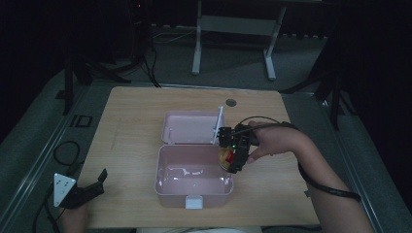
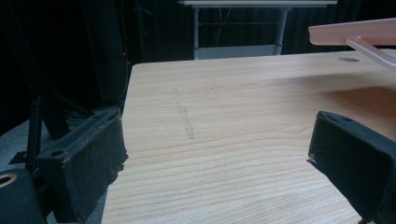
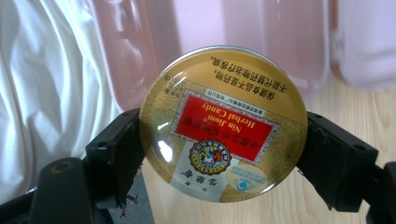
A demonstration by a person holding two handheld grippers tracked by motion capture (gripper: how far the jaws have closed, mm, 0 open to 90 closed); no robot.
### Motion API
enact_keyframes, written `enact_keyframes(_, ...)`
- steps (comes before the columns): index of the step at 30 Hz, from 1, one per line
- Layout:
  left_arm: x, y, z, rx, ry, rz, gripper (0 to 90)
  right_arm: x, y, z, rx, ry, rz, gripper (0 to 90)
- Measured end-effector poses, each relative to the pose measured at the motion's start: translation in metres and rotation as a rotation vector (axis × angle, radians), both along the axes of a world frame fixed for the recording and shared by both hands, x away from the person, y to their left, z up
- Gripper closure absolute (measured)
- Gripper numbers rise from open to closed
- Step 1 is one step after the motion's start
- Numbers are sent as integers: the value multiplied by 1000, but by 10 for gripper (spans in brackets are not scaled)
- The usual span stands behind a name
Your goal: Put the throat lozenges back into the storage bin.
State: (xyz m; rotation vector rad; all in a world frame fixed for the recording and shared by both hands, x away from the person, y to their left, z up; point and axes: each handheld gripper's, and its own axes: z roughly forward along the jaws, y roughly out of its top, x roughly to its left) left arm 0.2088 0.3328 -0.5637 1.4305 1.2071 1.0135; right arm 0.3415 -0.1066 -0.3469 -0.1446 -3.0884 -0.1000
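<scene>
Right gripper (image 1: 232, 156) clamps the tin (image 3: 223, 125) at the box's (image 1: 167, 187) right rim, centre frame; release inside seemingly comes next. Left gripper (image 1: 94, 183), lower left, gapes empty.

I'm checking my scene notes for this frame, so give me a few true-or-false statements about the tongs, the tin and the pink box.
1. The right tongs grip a round candy tin. True.
2. The pink box is closed. False: its lid lies open behind it.
3. The left tongs hold the tin. False: they are open and hold nothing, above the table.
4. The tin hangs over the box's right end. True.
</scene>
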Motion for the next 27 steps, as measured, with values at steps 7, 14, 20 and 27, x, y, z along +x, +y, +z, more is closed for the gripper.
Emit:
enact_keyframes(7, 0, 0, 0, -6, 1, -3, 42, -4, 26, 1, 8, -6, 40, 201)
enact_keyframes(14, 0, 0, 0, -4, 0, -1, 42, -6, 35, -12, -9, 9, 67, 201)
enact_keyframes(20, 0, 0, 0, -3, -2, 0, 42, -6, 38, -35, -28, 32, 86, 201)
enact_keyframes(27, 0, 0, 0, -3, -2, -1, 42, -7, 41, -68, -60, 63, 99, 201)
